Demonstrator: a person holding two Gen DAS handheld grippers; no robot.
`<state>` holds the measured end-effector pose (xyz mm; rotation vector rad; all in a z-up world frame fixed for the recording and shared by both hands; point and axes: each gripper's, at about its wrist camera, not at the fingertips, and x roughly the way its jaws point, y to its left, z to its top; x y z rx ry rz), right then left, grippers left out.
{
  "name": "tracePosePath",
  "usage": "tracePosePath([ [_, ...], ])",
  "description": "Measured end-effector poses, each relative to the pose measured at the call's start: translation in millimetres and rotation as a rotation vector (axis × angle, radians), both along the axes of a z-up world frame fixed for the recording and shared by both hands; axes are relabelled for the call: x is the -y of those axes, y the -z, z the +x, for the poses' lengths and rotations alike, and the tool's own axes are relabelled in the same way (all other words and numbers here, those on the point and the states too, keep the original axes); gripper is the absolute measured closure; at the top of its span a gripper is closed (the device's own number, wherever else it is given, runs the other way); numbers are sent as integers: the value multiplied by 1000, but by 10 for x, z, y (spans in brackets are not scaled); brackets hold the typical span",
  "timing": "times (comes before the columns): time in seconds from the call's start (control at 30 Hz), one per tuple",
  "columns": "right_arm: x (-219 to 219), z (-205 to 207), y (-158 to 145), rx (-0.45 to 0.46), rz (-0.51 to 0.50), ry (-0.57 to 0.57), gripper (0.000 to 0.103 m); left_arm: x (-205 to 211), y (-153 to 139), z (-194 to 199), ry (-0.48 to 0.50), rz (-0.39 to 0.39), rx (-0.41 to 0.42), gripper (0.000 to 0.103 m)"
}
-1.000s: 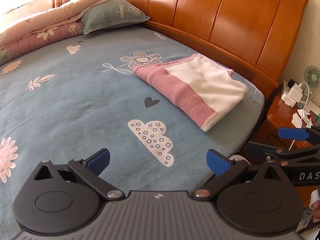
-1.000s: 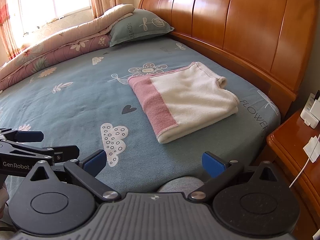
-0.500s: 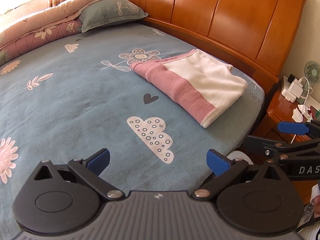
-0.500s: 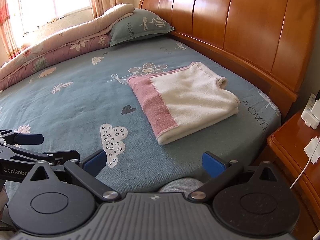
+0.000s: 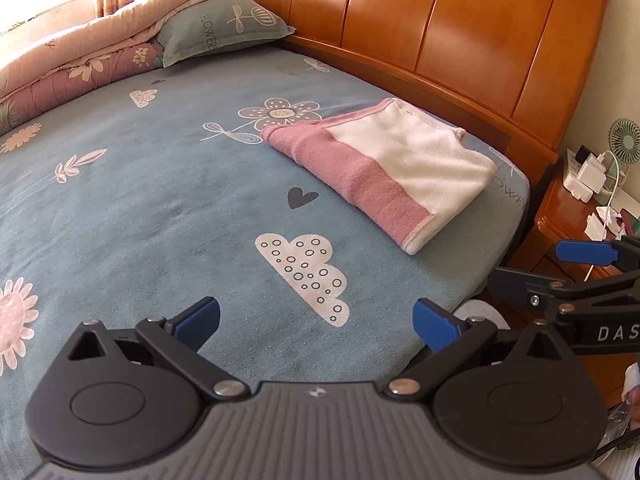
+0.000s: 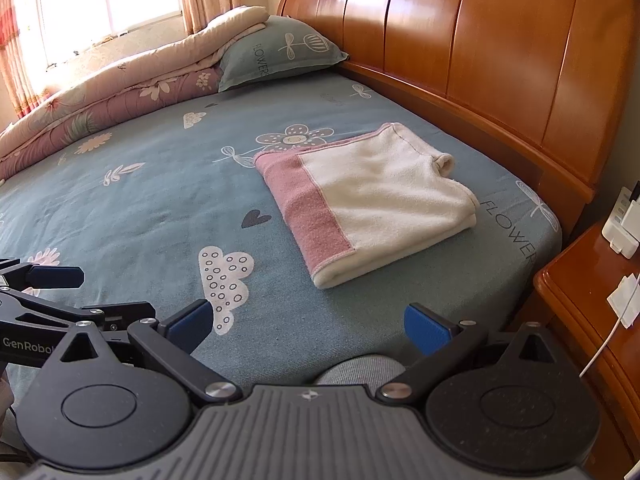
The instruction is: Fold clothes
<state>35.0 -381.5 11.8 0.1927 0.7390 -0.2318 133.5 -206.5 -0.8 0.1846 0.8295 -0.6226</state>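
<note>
Folded towel lying flat on the bed, pink band and white panel, up by the corner nearest the headboard; both tools are held back from it at the bed's near edge. Left gripper has its jaws spread wide with nothing between the blue pads but sheet; the towel sits ahead and off to the right of that gap, well apart, with the printed cloud lying between. Right gripper is likewise wide open and holding nothing; from this side the towel is ahead and a touch right of centre, well clear of the pads.

From the left wrist view the other tool pokes in at the right edge, and beyond the bed there is a nightstand with a small green fan and white chargers; the right wrist view instead catches the bright window and curtains, the left tool crossing in low on the left, and a grey rounded shape, possibly a knee, just under the bed's edge between the pads; it also shows the little rolled tuck at the towel's far corner more plainly.

Towel's long axis runs diagonally, from the flower print down towards the bed's near right corner; the pink band runs along the side facing the middle of the bed, white side towards the headboard; the rolled quilt and pillow lie far off at the other end.
</note>
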Motion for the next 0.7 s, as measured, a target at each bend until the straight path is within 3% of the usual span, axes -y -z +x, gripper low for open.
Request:
tracePosePath([
  [0.7, 11, -7, 0, 3, 6, 5, 0, -26, 10, -16, 11, -13, 13, 1],
])
